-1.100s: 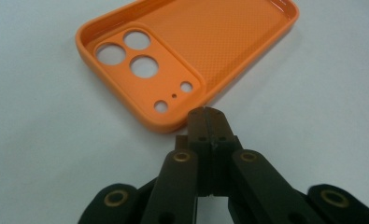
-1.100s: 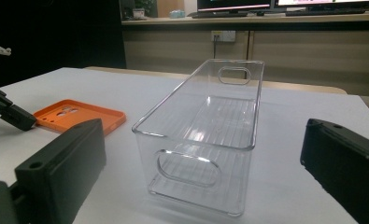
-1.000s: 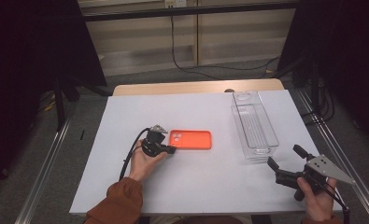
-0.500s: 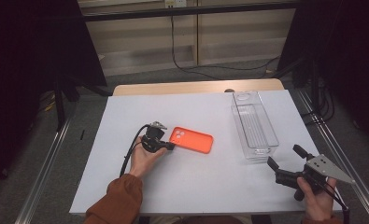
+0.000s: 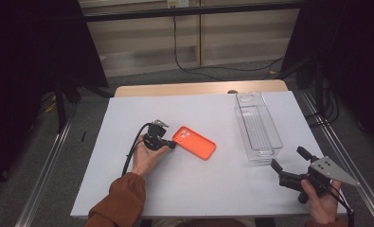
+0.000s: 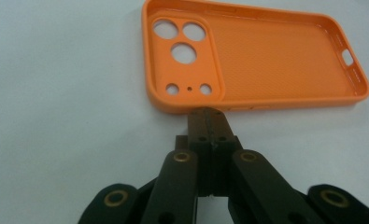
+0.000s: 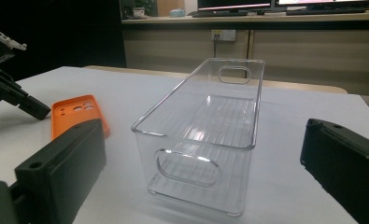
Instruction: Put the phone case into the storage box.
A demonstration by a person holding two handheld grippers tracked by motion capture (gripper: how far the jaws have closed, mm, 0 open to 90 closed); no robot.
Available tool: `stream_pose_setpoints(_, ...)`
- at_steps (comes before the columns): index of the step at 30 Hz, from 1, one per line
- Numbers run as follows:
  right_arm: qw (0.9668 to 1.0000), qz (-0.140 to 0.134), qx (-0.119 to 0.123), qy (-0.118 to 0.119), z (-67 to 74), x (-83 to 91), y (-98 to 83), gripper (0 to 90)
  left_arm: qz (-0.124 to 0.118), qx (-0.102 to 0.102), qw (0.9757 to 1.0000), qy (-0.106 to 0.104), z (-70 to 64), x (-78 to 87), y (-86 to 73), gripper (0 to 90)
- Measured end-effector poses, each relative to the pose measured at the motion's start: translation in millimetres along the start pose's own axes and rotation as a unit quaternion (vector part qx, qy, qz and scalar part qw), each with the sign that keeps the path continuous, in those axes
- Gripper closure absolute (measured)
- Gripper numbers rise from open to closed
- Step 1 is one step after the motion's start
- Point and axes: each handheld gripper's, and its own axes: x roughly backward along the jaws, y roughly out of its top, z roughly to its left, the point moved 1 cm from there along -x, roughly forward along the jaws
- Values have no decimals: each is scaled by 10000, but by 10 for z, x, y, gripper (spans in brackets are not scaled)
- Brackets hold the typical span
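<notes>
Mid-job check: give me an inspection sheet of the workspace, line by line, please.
Surface: white table top, flat, on a wooden table.
Job's things: orange phone case lying open side up, angled; clear plastic bin empty, to its right.
Clutter: nothing seen.
Grippers: left gripper shut, tips at the case's long edge; right gripper open, holding nothing, jaws toward the bin.
Cables: black cable trails from the left gripper; black cables on the floor behind.
Surroundings: dark room, grey floor, metal rails beside the table.

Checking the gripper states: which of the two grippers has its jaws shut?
The left gripper, its jaws pressed together beside the orange phone case; the right gripper stands open.
</notes>
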Motion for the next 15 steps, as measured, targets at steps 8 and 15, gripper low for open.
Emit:
stream_pose_setpoints(8,10000,1,-3,5,1,0,0,0,12,-16,10000,65,27,-27,46,900)
stream_pose_setpoints(15,10000,4,-9,13,1,-3,-2,0,-5,-38,10000,53,57,-40,65,900)
